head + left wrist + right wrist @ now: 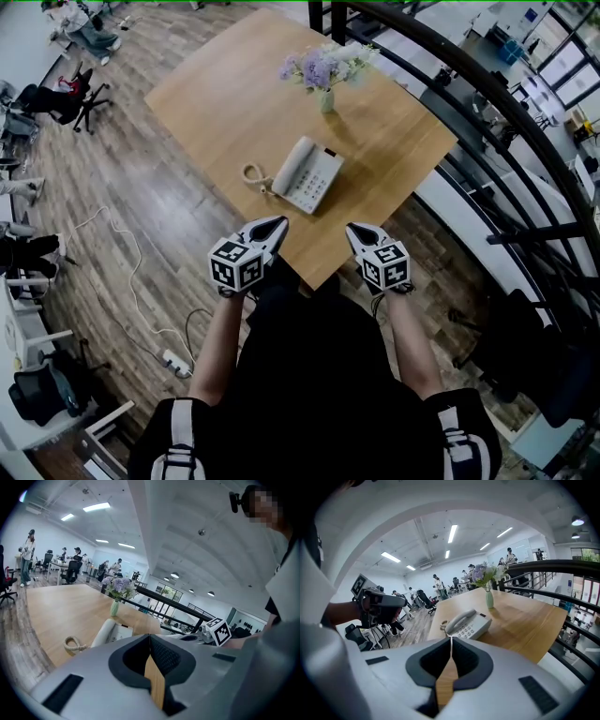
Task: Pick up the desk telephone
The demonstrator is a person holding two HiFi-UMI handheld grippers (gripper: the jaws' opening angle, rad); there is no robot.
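At the near edge of the table [225,103], the left gripper [278,222] and right gripper [354,230] are hovering clenched and empty, short of the desk telephone [307,174] lying mid-table, and I'd say both are needing to open wide before reaching in.

The telephone [308,174] lies on the table [216,103], vase [325,99] behind it.

The left hand-held gripper [150,635], jaws pressed together, faces the desk telephone [108,633] on the wooden table [61,613]
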